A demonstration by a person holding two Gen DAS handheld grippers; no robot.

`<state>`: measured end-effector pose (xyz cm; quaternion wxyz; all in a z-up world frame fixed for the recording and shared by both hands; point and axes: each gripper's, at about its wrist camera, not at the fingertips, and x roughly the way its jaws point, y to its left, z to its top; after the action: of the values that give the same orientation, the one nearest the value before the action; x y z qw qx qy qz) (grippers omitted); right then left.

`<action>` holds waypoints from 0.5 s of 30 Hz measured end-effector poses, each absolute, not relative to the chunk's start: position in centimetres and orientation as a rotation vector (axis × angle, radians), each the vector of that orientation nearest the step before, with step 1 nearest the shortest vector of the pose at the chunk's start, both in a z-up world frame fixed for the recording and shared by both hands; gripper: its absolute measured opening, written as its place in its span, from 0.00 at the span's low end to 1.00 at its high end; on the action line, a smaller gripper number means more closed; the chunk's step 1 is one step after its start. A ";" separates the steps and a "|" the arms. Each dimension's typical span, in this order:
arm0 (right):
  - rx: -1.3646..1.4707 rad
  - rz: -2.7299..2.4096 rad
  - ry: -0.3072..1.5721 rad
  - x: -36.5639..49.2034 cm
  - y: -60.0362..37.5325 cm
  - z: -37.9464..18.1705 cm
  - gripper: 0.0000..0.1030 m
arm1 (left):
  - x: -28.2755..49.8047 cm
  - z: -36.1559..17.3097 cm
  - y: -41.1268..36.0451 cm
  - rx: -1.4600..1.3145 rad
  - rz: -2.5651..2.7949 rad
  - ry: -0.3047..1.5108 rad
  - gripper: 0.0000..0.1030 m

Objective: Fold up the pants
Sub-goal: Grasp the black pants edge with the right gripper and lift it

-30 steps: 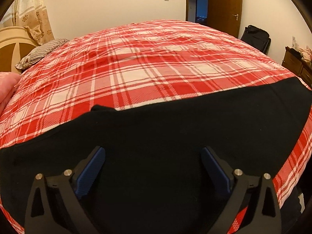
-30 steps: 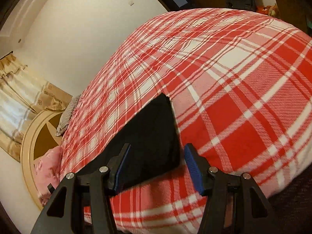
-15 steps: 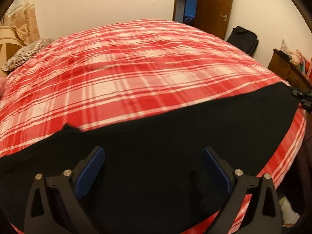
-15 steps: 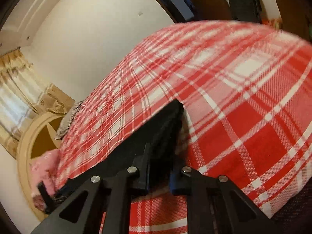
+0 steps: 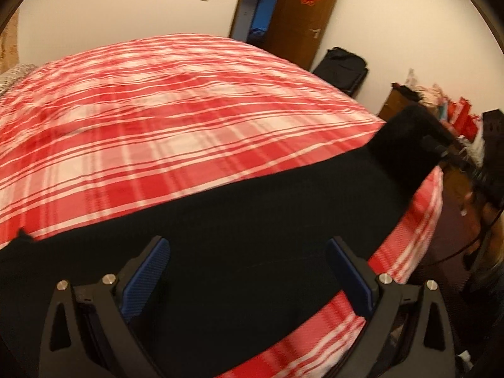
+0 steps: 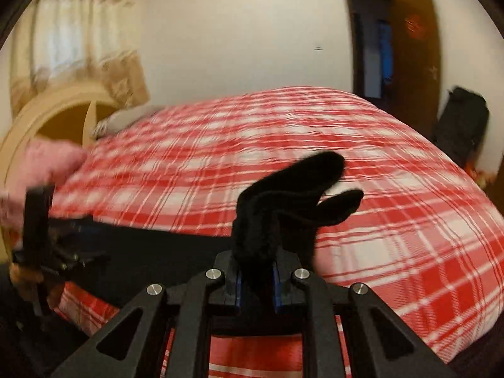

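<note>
Black pants (image 5: 252, 236) lie stretched along the near edge of a bed with a red and white plaid cover (image 5: 173, 110). My left gripper (image 5: 249, 277) hovers open just above the cloth, blue pads wide apart, nothing between them. My right gripper (image 6: 255, 278) is shut on one end of the pants (image 6: 283, 208); that end is lifted off the bed and sticks up bunched above the jaws. In the left wrist view the raised end (image 5: 406, 145) shows at far right. The left gripper (image 6: 60, 252) appears at the left of the right wrist view, over the other part of the pants.
A cream headboard (image 6: 53, 116) and a pink pillow (image 6: 41, 163) sit at the bed's head. A brown door (image 5: 302, 15), a black bag (image 5: 343, 69) and a cluttered wooden cabinet (image 5: 441, 110) stand past the foot. A person's hand (image 6: 22, 277) holds the left gripper.
My right gripper closed on the pants' end and lifted it off the bed while swinging round. The left gripper stayed open and turned towards the door side.
</note>
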<state>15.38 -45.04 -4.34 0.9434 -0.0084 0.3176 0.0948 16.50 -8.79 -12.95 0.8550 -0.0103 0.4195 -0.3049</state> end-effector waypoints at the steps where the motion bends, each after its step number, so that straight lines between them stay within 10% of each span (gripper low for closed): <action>1: -0.036 0.203 0.656 15.4 -44.3 -4.7 0.14 | 16.4 -12.8 -9.2 -0.023 -0.660 0.877 0.99; 12: -0.289 0.281 0.843 16.8 -37.4 -12.8 0.15 | 17.3 -13.1 -12.7 -0.057 -0.778 0.897 0.97; 15: -0.328 0.321 0.840 15.8 -37.1 -12.2 0.31 | 17.6 -13.4 -14.0 -0.064 -0.806 0.925 0.94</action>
<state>15.79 -37.12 -12.19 0.8876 -0.1576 0.4043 0.1546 17.62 -14.02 -13.40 0.8172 -0.0302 0.4337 -0.3783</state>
